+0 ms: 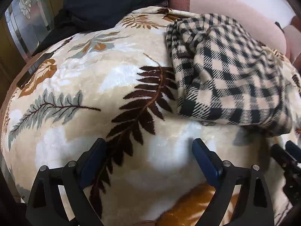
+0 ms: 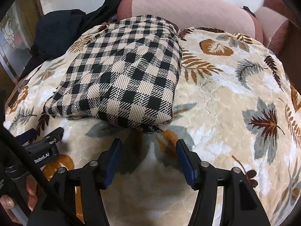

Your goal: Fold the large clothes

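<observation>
The checked garment (image 2: 120, 79) lies folded on the leaf-patterned blanket (image 2: 225, 98), seemingly finished, with left tool (image 1: 148, 146) and right tool (image 2: 148, 146) both open and empty.

A beige-and-black checked garment (image 2: 120, 79) lies folded into a thick, roughly rectangular bundle, layered edges showing along its near side. In the right wrist view it fills the centre left, slanting toward the upper middle. In the left wrist view it sits at the right, rumpled at the top.
</observation>
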Action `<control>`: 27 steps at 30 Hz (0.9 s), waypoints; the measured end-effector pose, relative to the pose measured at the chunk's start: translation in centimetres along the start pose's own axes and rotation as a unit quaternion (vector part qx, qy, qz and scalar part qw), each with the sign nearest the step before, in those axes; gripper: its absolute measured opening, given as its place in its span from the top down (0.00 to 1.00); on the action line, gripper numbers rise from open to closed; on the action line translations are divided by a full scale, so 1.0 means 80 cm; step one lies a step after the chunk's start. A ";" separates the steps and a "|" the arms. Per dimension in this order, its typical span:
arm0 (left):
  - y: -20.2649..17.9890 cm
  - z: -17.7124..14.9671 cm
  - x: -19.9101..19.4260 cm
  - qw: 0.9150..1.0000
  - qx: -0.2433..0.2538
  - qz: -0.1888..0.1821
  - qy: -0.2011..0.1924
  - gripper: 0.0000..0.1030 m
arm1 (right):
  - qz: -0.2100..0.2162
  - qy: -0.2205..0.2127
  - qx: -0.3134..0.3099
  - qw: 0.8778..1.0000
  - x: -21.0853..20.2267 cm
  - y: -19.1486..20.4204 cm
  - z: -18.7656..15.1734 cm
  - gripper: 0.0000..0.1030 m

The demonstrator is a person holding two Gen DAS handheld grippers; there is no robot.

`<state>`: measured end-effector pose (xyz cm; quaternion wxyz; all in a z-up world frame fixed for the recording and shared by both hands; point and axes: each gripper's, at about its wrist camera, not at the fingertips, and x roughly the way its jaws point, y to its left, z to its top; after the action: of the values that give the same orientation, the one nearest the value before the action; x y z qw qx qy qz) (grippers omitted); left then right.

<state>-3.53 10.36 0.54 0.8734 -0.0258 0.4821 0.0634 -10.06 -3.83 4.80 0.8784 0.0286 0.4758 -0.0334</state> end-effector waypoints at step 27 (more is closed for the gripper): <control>-0.007 0.002 -0.044 0.999 0.008 -0.023 -0.049 0.10 | -0.031 0.017 -0.024 0.999 0.004 0.015 0.002 0.35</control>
<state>-5.18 9.52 3.63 0.8974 -0.0264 0.4386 0.0409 -9.66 -2.65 4.64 0.8690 -0.0069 0.4924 -0.0483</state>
